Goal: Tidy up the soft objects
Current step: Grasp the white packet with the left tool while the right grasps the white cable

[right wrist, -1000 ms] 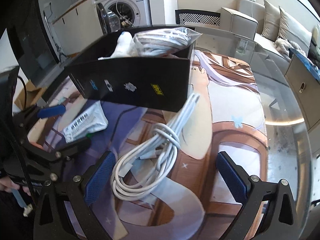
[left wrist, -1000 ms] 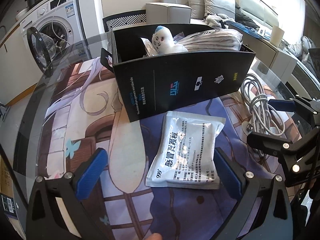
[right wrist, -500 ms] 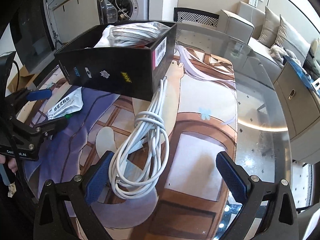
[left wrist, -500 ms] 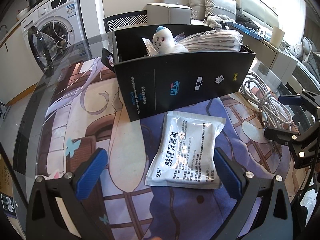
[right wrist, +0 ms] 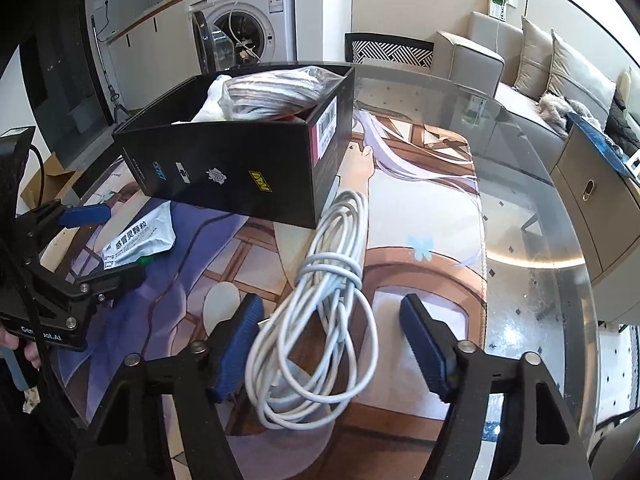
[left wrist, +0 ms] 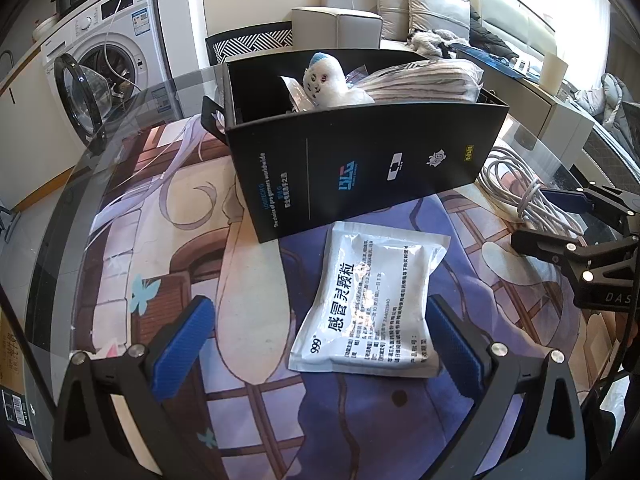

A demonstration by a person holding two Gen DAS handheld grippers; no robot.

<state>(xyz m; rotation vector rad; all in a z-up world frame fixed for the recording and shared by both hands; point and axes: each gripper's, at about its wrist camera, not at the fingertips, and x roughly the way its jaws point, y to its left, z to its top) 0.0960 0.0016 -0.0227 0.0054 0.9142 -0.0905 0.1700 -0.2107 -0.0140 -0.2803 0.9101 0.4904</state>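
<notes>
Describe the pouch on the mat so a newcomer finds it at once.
Start at the black box standing on the printed mat. The pouch lies flat just in front of it, between the left gripper's open jaws. It is white foil with dark print and "999", unlike the coiled white cable at the box's other end.

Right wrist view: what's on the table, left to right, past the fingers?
Left hand-held gripper → sachet → black box → white cable → bare glass tabletop.
</notes>
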